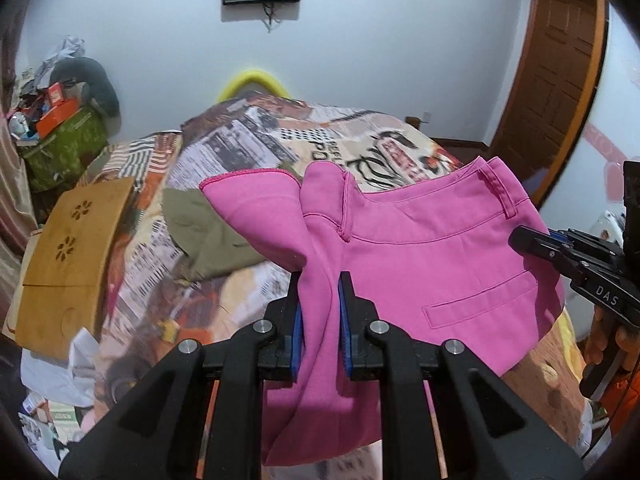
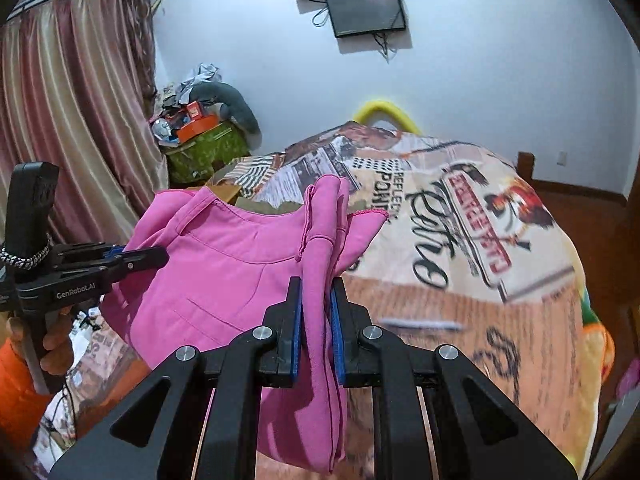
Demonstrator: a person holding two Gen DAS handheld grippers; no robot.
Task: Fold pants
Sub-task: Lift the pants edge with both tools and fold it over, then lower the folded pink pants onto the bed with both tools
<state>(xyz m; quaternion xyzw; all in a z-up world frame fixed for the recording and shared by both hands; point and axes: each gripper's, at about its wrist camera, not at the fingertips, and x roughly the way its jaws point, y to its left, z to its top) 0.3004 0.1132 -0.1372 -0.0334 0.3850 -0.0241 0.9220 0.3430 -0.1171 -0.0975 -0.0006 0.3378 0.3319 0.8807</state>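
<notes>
Pink pants, bright magenta, smooth woven cloth, held up in the air above the bed, stretched between two grippers. Waist end faces the cameras: waistband with a belt loop along the top edge, a curved seam below it, one welt pocket stitched flat on the seat panel. The cloth bunches into a thick vertical fold at each grip and hangs down in loose drapes below the jaws; a stitched hem edge sticks out on the far side. Left gripper has its blue pads pressed onto a gathered fold of the pants, pinching it tight. Right gripper is likewise clamped on a bunched fold at the other end of the waist, cloth filling the narrow gap between its fingers. In the left wrist view the right gripper shows at the right edge against the waistband, a hand on its handle. Bed below carries a printed cover with lettering; an olive garment lies on it to the left, beyond the pants. A tan perforated board sits at the left edge of the bed.
</notes>
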